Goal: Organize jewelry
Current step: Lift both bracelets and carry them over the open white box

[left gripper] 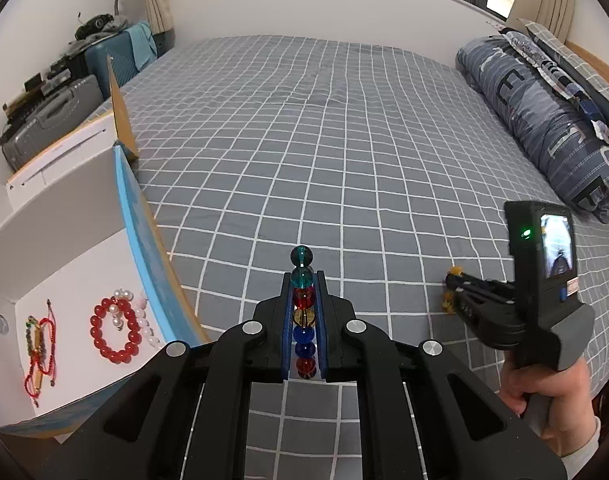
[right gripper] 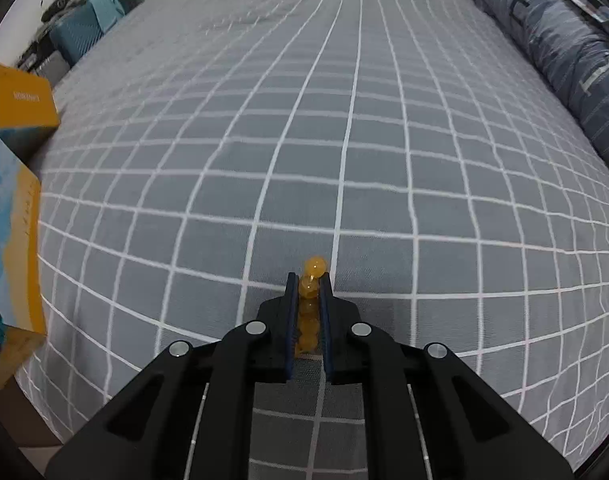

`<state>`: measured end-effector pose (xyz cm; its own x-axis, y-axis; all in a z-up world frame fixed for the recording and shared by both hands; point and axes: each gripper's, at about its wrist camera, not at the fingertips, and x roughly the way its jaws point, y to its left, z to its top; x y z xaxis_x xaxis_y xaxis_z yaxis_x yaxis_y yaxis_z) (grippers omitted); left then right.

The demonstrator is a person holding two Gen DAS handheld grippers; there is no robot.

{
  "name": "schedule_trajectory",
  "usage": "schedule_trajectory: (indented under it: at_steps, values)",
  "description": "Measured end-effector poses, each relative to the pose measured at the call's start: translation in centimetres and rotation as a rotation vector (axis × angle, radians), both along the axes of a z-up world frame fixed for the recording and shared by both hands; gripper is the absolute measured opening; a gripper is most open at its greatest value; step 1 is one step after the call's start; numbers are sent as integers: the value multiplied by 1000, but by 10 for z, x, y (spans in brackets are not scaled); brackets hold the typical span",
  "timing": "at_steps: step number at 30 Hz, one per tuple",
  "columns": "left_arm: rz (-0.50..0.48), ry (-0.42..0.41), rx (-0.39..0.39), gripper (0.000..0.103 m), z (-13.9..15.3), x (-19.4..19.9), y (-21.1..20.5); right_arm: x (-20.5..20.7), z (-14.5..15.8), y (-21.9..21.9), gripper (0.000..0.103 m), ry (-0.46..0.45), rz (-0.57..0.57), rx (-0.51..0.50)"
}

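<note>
Gripping round glassy multicoloured beads (left gripper: pixel 303 312), checked bedsheet (left gripper: pixel 344 140)

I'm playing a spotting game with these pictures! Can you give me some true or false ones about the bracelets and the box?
1. The left gripper is shut on a multicoloured bead bracelet. True.
2. The right gripper is empty. False: it is shut on a yellow bead bracelet.
3. A red bead bracelet lies inside the open white box. True.
4. The box sits on the floor. False: it rests at the edge of the grey checked bed sheet.
5. A pearl bracelet lies in the box beside the red one. True.
</note>
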<state>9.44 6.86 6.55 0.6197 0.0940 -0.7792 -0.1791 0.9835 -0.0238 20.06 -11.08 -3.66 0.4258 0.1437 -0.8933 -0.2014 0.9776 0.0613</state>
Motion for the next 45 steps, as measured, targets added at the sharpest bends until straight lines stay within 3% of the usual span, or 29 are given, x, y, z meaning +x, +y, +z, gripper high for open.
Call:
schedule_trajectory:
  at_steps: [10, 21, 33, 45]
  values:
    - [38, -36, -16, 9, 21, -9, 12, -15, 65, 2, 9, -150, 14, 39]
    - [113, -69, 11, 9, 45, -23, 45, -31, 118, 40, 9, -304, 69, 47]
    - [238, -106, 41, 9, 77, -62, 118, -77, 172, 157, 9, -401, 274, 86]
    - [416, -17, 34, 9, 53, -97, 211, -125, 157, 290, 9, -354, 517, 70]
